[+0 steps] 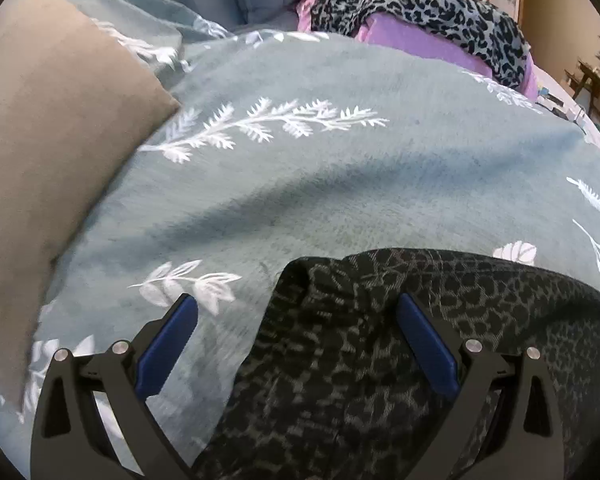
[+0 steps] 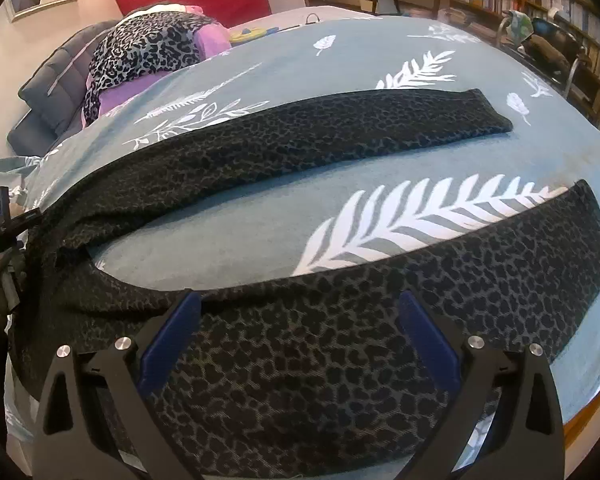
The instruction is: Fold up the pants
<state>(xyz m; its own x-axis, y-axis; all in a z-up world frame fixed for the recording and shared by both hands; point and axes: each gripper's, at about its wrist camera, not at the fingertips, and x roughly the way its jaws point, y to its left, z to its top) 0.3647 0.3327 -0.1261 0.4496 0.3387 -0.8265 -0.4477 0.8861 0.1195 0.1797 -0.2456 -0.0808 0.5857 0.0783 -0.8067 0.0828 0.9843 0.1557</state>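
Observation:
Dark leopard-print pants [image 2: 300, 364] lie spread on a teal bedspread [image 2: 236, 240] with white leaf prints, both legs stretched to the right with a gap between them. The far leg [image 2: 340, 128] ends near the bed's right side. My right gripper [image 2: 300, 312] is open, hovering just above the near leg close to its upper edge. In the left wrist view the pants' waist end [image 1: 360, 340] lies bunched on the bedspread [image 1: 300, 184]. My left gripper [image 1: 298, 316] is open over that corner, nothing pinched between its blue pads [image 1: 424, 344].
A beige pillow [image 1: 48, 152] lies left of the waist end. At the head of the bed sits a pile of lighter leopard-print cloth [image 2: 148, 48] on purple fabric [image 1: 420, 40], with a grey cushion [image 2: 52, 92] beside it. Bookshelves [image 2: 540, 4], a desk and a chair stand beyond the bed.

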